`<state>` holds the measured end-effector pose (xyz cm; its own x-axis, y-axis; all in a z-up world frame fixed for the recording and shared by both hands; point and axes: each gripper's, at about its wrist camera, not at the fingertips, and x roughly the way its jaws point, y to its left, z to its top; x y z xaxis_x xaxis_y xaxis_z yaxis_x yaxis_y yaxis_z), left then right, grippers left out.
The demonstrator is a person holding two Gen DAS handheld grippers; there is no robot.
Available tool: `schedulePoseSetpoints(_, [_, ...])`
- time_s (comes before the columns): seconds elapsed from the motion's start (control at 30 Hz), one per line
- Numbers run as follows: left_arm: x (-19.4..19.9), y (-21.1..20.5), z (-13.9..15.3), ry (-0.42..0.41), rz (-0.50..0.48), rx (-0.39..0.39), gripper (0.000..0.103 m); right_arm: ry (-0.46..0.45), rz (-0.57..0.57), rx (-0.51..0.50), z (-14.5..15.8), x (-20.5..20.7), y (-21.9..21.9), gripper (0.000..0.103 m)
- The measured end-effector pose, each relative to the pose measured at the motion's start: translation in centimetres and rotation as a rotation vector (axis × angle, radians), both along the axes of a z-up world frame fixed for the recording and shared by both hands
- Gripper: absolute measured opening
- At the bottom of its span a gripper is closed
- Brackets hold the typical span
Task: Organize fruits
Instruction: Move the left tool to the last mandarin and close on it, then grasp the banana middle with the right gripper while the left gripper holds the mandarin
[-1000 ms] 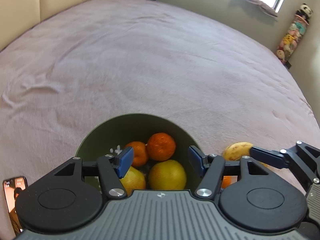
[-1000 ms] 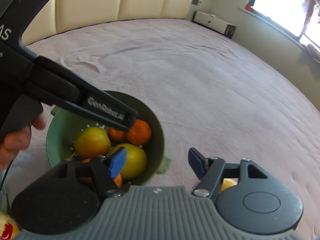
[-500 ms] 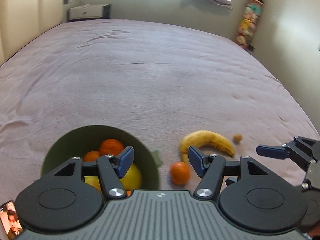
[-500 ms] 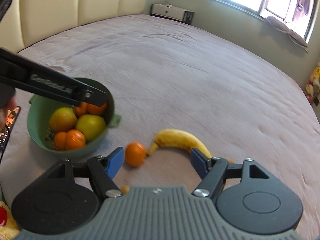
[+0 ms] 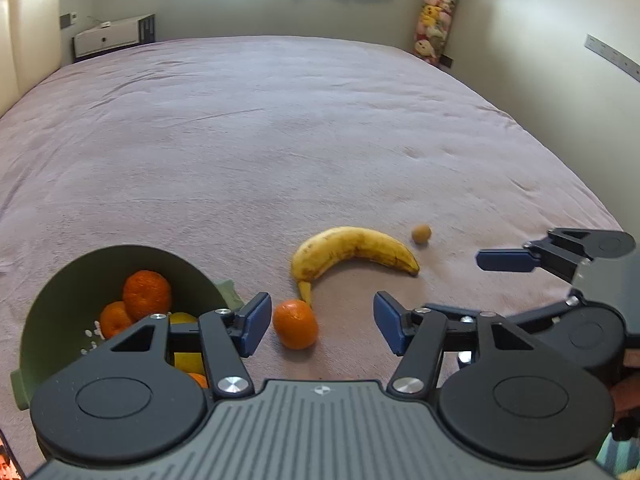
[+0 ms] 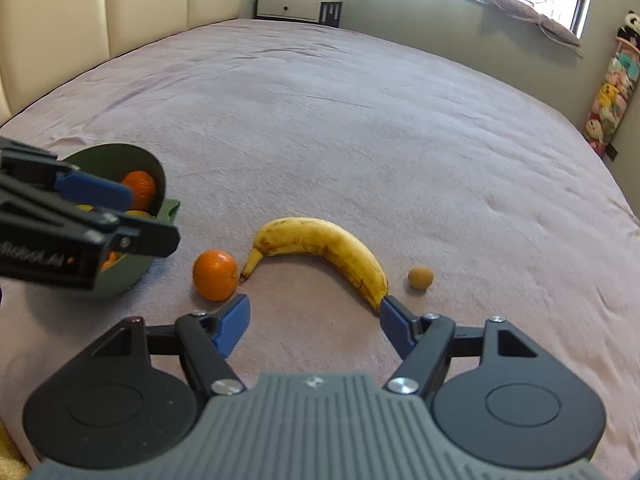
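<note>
Three fruits lie loose on the mauve bedspread (image 6: pixel 360 128), set out apart, probably so each can be taken singly; the green bowl (image 5: pixel 52 312) at the left already holds oranges and yellow fruit, so it is likely where the rest belong. The left gripper (image 5: pixel 318 326) hangs over the loose orange (image 5: pixel 296 324), its jaws closing yet spread and empty, the orange just beside the left pad, not pinched. The right gripper (image 6: pixel 314 322) (its own jaws closing too, with nothing between them) hovers near the banana (image 6: pixel 324 246), whose tip lies close to the right pad. The banana is ripe yellow with brown freckling, curved, its stem pointing at the orange; the orange is bright with a dimpled rind; the small tan round fruit (image 6: pixel 420 278) sits just beyond the banana's tip.
</note>
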<state>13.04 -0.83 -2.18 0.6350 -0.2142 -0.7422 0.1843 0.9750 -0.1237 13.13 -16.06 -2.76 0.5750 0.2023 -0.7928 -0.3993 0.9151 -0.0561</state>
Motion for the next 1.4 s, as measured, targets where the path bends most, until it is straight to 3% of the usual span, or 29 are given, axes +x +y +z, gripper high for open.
schedulePoseSetpoints(0.27, [-0.2,-2.3,-1.8,0.033,-0.068,0.048,0.053,0.003,-0.014,-0.026,-0.9,0.7,-0.2,0.060])
schedulePoseSetpoints(0.43, [1.0,-4.1,-3.3,0.045,-0.087,0.246,0.050,0.022,-0.059,-0.006,-1.3,1.5,-1.4,0.060])
schedulePoseSetpoints(0.53, [1.7,-5.5,-4.3,0.061,-0.155,0.366,0.050,0.041,-0.086,0.005,-1.6,1.9,-2.1,0.060])
schedulePoseSetpoints(0.83, [2.9,-6.9,-7.2,0.112,-0.295,0.552,0.051,0.068,-0.058,0.083,-3.2,4.5,-2.6,0.060])
schedulePoseSetpoints(1.13, [3.7,-8.2,-9.5,0.117,-0.366,0.688,0.051,0.022,0.116,-0.084,-5.0,7.6,-0.1,0.059])
schedulePoseSetpoints(1.4, [3.8,-8.1,-10.8,0.110,-0.386,0.742,0.056,-0.003,0.260,-0.214,-7.0,8.7,1.6,0.059])
